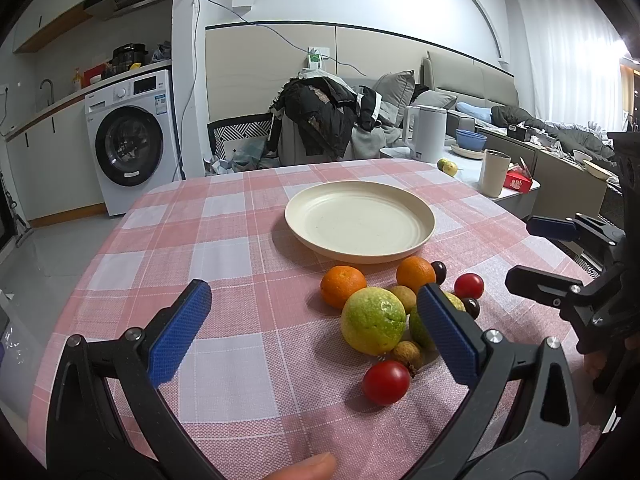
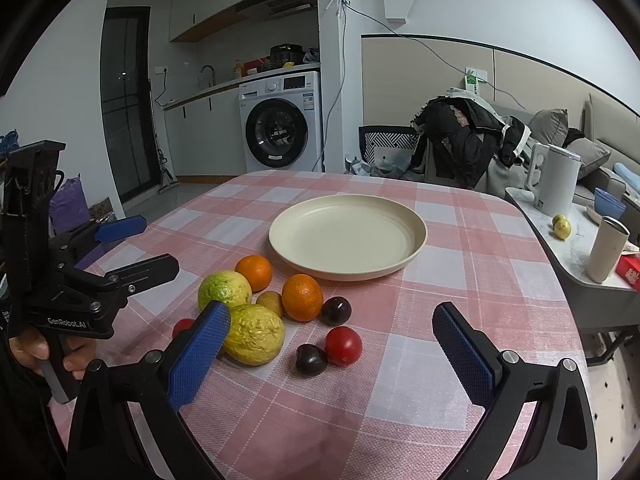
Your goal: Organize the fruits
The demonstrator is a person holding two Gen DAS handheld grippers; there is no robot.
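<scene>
A cream plate (image 1: 360, 257) (image 2: 344, 274) sits empty on the pink checked tablecloth. In front of it lies a cluster of fruit: two oranges (image 1: 343, 285) (image 2: 302, 297), a green-yellow round fruit (image 1: 373, 321) (image 2: 224, 289), a wrinkled yellow one (image 2: 254, 338), red tomatoes (image 1: 386, 382) (image 2: 343, 345), dark cherries (image 2: 336, 310) and small brown fruits (image 1: 407, 354). My left gripper (image 1: 314, 334) (image 2: 136, 248) hovers open just left of the cluster, holding nothing. At the cluster's right side my right gripper (image 2: 332, 356) (image 1: 536, 256) is open and also holds nothing.
A side table (image 2: 576, 272) to the right carries a white kettle (image 2: 554, 178), a beige cup (image 2: 607, 250), blue bowls, a red box and two small yellow fruits (image 2: 561, 226). Behind the table stands a chair heaped with clothes (image 1: 320, 116). A washing machine (image 1: 130, 142) is at the back left.
</scene>
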